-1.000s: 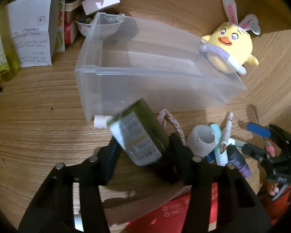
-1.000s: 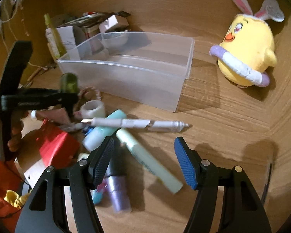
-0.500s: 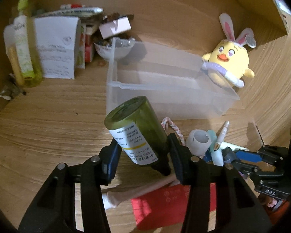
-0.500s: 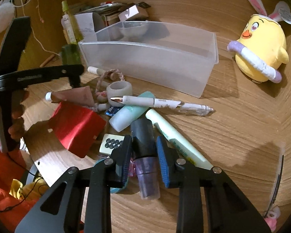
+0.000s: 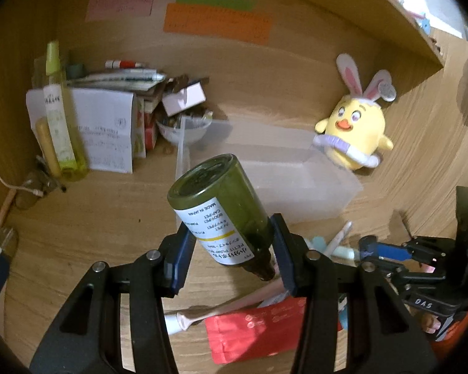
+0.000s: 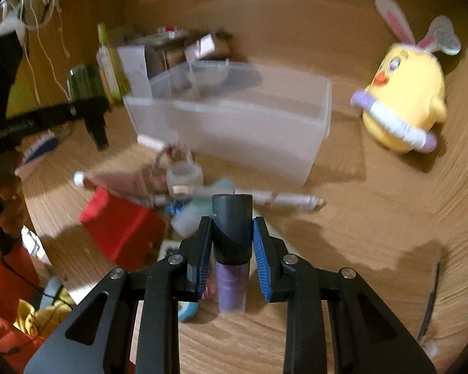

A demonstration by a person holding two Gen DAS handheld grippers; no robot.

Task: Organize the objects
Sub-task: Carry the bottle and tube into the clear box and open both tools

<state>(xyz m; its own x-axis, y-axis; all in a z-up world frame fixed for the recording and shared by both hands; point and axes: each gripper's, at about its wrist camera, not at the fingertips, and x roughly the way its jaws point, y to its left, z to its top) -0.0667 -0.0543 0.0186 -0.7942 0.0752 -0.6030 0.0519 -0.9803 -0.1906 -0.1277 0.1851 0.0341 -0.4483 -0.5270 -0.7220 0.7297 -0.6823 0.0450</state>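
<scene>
Bin [image 5: 296, 193], clear plastic, sits on the wooden desk [image 5: 93, 218] ahead of both grippers, long axis running left–right across both views, open top up, nothing seen inside. Left gripper [image 5: 231, 258] clamped on a green bottle [image 5: 221, 205], held above the desk; bottle base points forward and up toward the bin's near-left corner, neck back between the jaws. In the left view the bottle overlaps that corner, so the bin lies straight ahead and below it. Right gripper [image 6: 231, 243] clamped on a dark tube [image 6: 232, 227] with a purple end, axis along the fingers, pointing at the bin's near wall; a pen [image 6: 284, 199] and the rest of the clutter lie between tube and bin. Judgement: left hand looks nearer to a drop, needing to clear the near wall first. Right view blurred; whether the tube is clear of the desk can't be told.
</scene>
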